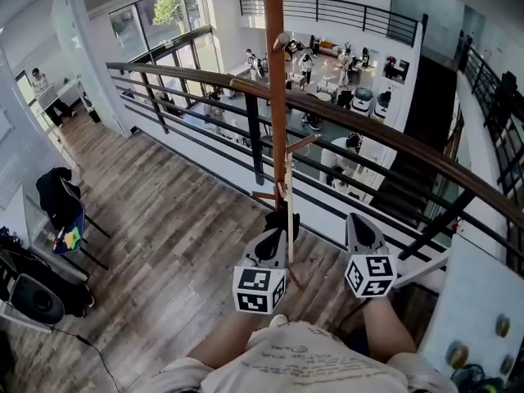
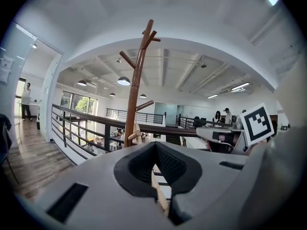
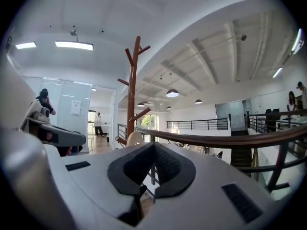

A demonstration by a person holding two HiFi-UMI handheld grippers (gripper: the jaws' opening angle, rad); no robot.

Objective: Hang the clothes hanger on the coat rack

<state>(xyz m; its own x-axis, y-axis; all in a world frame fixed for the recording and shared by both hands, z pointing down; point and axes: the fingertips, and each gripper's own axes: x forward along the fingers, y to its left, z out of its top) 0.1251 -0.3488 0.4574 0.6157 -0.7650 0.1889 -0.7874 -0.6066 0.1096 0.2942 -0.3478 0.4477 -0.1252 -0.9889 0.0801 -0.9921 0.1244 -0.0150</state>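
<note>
The coat rack [image 1: 277, 97] is a tall brown wooden pole with short upward pegs, standing right in front of me by the railing. It also shows in the left gripper view [image 2: 135, 80] and the right gripper view [image 3: 132, 90]. A pale wooden clothes hanger [image 1: 288, 211] hangs upright against the pole's lower pegs. My left gripper [image 1: 280, 222] is shut on it, and a strip of its wood [image 2: 160, 195] shows between the jaws [image 2: 154, 150]. My right gripper [image 1: 357, 219] stands to the right of the pole, shut with nothing in it [image 3: 153, 150]. The hanger's rounded end [image 3: 134, 138] lies to its left.
A dark wooden handrail [image 1: 393, 137] on black railing bars runs just behind the rack, with a lower floor of desks beyond. A chair draped with dark clothing [image 1: 61, 203] and a black bag [image 1: 33, 297] sit at the left. A white panel [image 1: 475, 301] stands at the right.
</note>
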